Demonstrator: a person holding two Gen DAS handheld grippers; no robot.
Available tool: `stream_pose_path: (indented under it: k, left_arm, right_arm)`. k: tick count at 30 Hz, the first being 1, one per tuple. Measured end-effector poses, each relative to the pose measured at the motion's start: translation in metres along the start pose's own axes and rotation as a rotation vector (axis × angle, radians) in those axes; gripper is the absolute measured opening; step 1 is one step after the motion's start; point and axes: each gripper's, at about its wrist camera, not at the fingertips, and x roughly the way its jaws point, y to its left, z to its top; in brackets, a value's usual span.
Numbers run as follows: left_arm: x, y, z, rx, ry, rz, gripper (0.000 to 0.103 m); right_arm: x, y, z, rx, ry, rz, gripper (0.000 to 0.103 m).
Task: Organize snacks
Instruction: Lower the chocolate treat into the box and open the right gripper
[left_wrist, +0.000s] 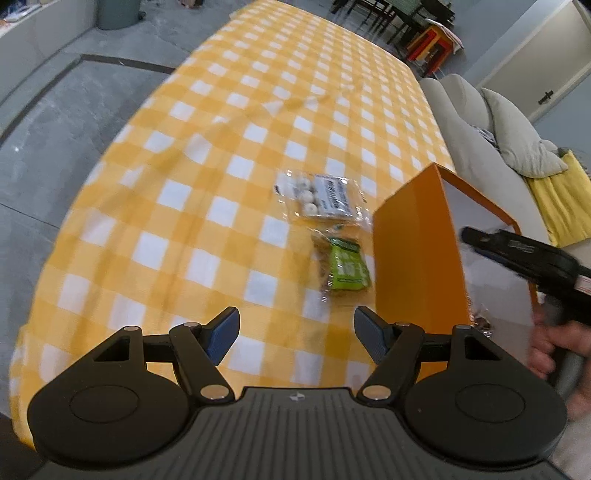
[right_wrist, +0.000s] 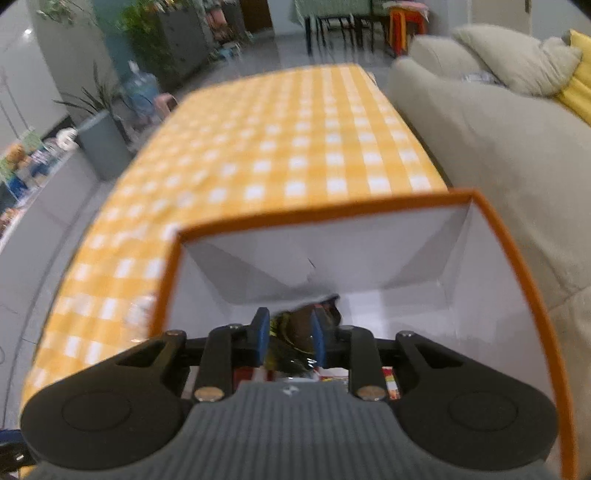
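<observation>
An orange box (left_wrist: 413, 251) with a white inside stands on the yellow checked tablecloth (left_wrist: 221, 147). Left of it lie a clear bag of white round snacks (left_wrist: 321, 197) and a green-labelled snack bag (left_wrist: 345, 267). My left gripper (left_wrist: 295, 332) hangs open over bare cloth in front of these, with nothing between its fingers. My right gripper (right_wrist: 290, 332) is inside the box (right_wrist: 314, 219), its blue pads pressed on a dark shiny snack packet (right_wrist: 291, 350). In the left wrist view the right gripper (left_wrist: 517, 251) reaches over the box's open top, held by a hand (left_wrist: 550, 343).
More colourful packets (right_wrist: 389, 380) lie on the box's floor under my right gripper. A beige sofa (right_wrist: 480, 147) with cushions runs along the table's right edge. Grey floor lies to the left, with chairs and plants at the far end of the room.
</observation>
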Motion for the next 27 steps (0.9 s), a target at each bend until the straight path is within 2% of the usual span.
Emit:
stream_pose_path:
  k: [5,7,9,14,20,24,27]
  left_arm:
    - [-0.009,0.002,0.001,0.010,-0.022,0.028,0.083]
    - [-0.014,0.004,-0.001,0.007,-0.030,0.029,0.083]
    - [-0.021,0.006,-0.002,0.008,-0.047,0.039,0.083]
    - [-0.035,0.011,-0.002,0.004,-0.084,0.054,0.084]
    - [-0.041,0.026,-0.005,0.006,-0.096,0.107,0.084]
    - [-0.044,0.045,-0.003,-0.038,-0.093,0.132,0.084]
    - [-0.044,0.055,-0.002,-0.048,-0.093,0.156,0.084]
  right_arm:
    - [-0.033,0.020,0.002,-0.080,-0.050,0.009,0.036]
    - [-0.045,0.034,0.005,-0.128,-0.073,0.000,0.046]
    - [-0.053,0.048,0.006,-0.175,-0.107,-0.012,0.069]
    - [-0.068,0.078,0.002,-0.207,-0.119,0.029,0.083]
    - [-0.077,0.120,-0.022,-0.259,-0.130,0.039,0.084]
    - [-0.079,0.141,-0.039,-0.283,-0.211,0.096,0.084]
    - [-0.066,0.151,-0.044,-0.302,-0.172,0.102,0.083]
